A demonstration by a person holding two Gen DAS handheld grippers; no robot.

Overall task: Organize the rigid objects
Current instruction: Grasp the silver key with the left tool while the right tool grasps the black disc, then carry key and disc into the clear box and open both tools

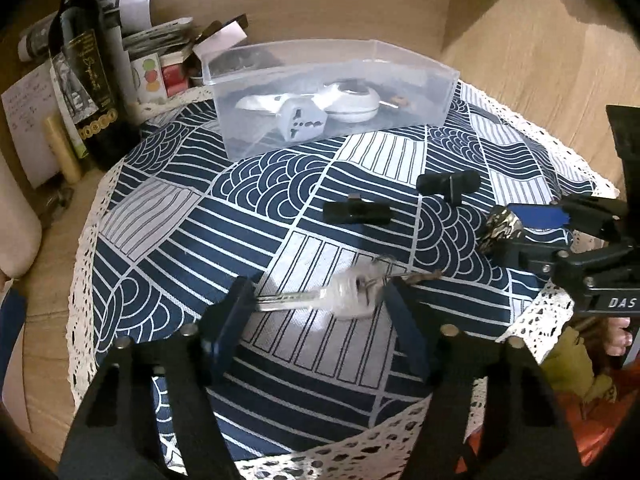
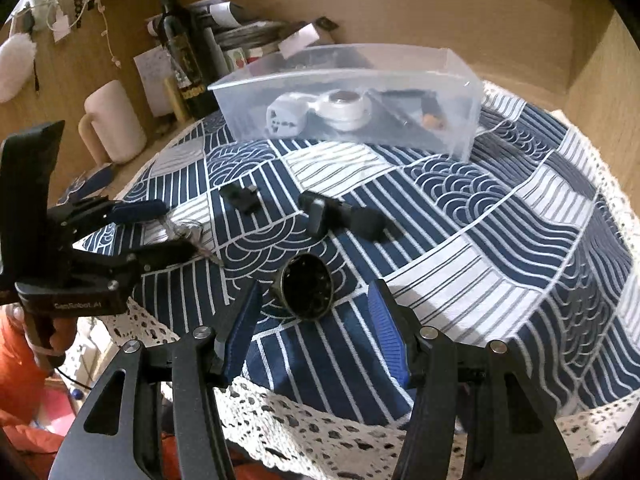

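A bunch of keys (image 1: 340, 294) with a clear fob lies on the patterned cloth between the open fingers of my left gripper (image 1: 320, 300); it also shows in the right wrist view (image 2: 188, 236). A dark round cup-shaped object (image 2: 306, 286) lies on its side between the open fingers of my right gripper (image 2: 314, 312), and shows in the left wrist view (image 1: 500, 226). A small black adapter (image 1: 356, 213) and a black cylindrical piece (image 1: 448, 182) lie further back. A clear plastic bin (image 1: 332, 96) holds a white travel plug (image 1: 302, 120) and a white round device (image 1: 352, 100).
The round table has a blue-and-white cloth with a lace edge (image 1: 86, 280). A wine bottle (image 1: 86, 76), papers and boxes stand at the back left. A cream mug (image 2: 114, 124) stands left of the table. Wooden walls surround the nook.
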